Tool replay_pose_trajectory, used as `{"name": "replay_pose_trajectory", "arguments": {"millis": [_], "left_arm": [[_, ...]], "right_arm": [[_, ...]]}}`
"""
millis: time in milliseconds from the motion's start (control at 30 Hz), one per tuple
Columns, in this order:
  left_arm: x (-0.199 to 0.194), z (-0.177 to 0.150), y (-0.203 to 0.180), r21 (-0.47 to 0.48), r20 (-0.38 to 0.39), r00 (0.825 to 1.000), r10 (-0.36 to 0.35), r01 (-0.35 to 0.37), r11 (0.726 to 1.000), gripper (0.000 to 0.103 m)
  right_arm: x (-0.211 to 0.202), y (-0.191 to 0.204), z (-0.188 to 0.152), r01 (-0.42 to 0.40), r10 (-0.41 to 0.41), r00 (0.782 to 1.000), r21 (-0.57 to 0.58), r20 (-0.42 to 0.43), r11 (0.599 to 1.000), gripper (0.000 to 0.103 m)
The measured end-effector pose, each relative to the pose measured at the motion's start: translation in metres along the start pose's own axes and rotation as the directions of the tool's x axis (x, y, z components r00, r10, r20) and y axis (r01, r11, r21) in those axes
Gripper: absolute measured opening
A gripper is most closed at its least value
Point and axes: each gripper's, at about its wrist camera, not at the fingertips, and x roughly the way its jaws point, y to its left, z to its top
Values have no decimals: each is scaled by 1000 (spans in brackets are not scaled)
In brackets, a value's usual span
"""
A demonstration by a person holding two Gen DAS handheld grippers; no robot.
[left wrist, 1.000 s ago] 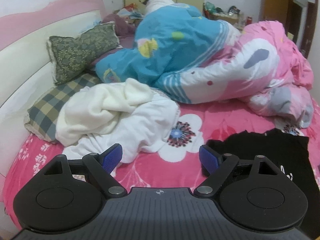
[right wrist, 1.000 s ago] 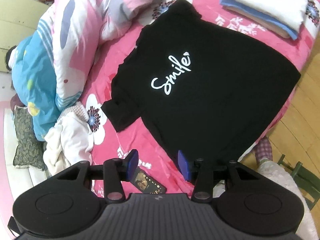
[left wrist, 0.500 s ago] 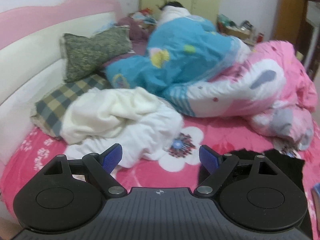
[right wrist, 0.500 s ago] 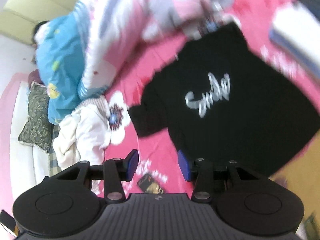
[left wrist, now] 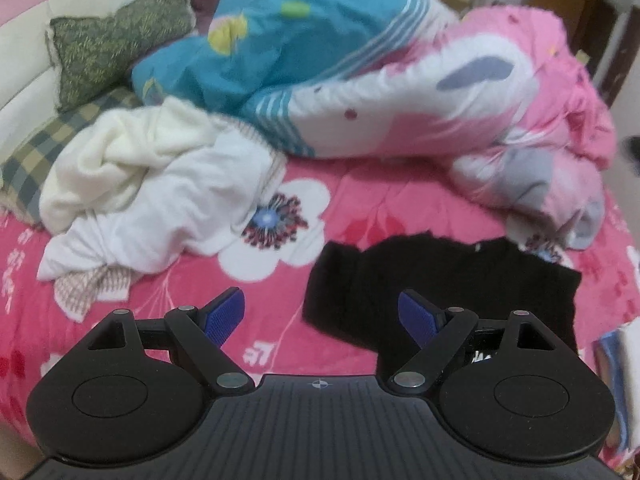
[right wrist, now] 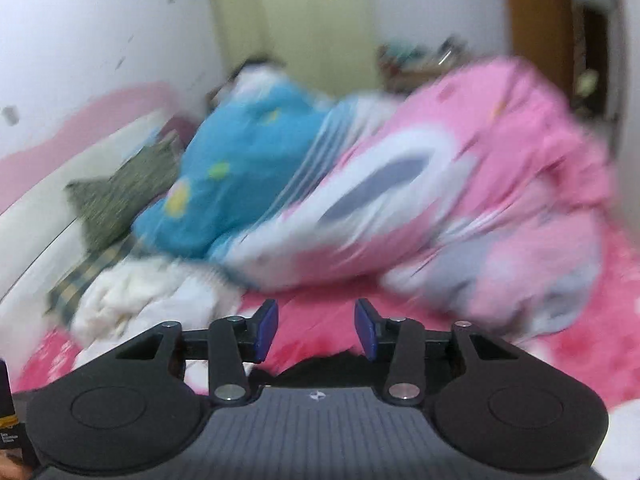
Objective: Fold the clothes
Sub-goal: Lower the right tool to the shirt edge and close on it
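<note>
left gripper [left wrist: 320, 312] wide, empty, swung right over sleeve of flat black cotton T-shirt [left wrist: 440, 280] on pink floral bedsheet [left wrist: 360, 208] | right gripper [right wrist: 316, 330] narrowing on nothing, view lifted, shirt at bottom edge | fold about to start

Matt black cloth shirt [left wrist: 440, 280] just ahead of the left claw [left wrist: 320, 316]; its arms are matt black plastic, blue ribbed pads [left wrist: 224, 314], shiny metal rivets [left wrist: 231, 381].
</note>
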Motion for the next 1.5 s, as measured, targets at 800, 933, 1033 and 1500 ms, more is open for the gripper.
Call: {"name": "replay_pose_trajectory", "arguments": {"millis": [800,933,1033,1500], "left_arm": [[258,-47,-17,-64,-145,975,-170,162,985,38],[256,-50,0,-170,-144,971,-190,165,972,3],[235,-53,10,-240,-118,975,-188,156,958,1],[207,-70,7,-107,-92,988,-122,112,988,3]], "right_arm": [[290,-38,-110,-169,175,939,47,-295,985,24],[310,-26,-99,-197,195,936,22,-294,980,24],[317,-18,-94,-227,221,931,13,-292,974,24],[366,60,-94,-461,300,803,-217,-515,860,27]]}}
